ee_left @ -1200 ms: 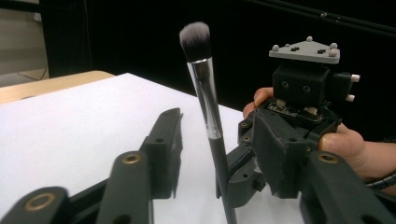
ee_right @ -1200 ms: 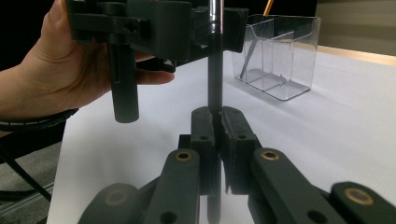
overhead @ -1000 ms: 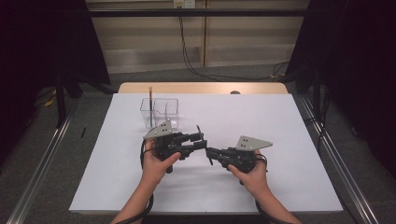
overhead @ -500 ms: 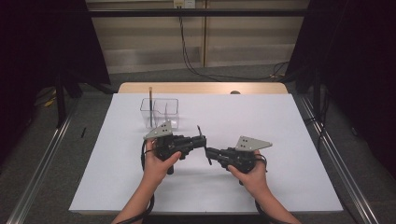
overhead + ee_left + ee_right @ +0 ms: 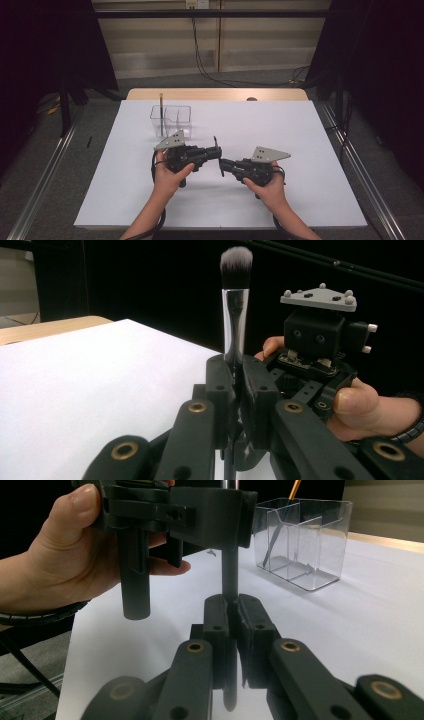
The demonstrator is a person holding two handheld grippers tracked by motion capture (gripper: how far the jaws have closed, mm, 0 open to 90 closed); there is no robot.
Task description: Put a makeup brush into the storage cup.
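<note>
1. From up high we see a white table with two hands on it. The left hand holds the left gripper. The right hand holds the right gripper. The two grippers point at each other near the middle of the table, and their tips almost meet. A thin dark brush stands up between them. Both grippers are clamped on it. Far back on the left stands a clear box with a pencil in it, well apart from the brush.

2. In the left gripper view we look along the left gripper. Its two black jaws are pressed together on the brush. The brush stands straight up, with its soft grey and white hairs at the top and a shiny silver part under them. Just behind it, on the right, the right hand holds the other gripper. The white table is on the left.

3. In the right gripper view we look along the right gripper. Its jaws are tight on the dark handle of the brush, low down. Higher up, the other gripper grips the same handle, with the left hand around it. The clear box sits far off on the right, with the pencil poking out of its top.
</note>
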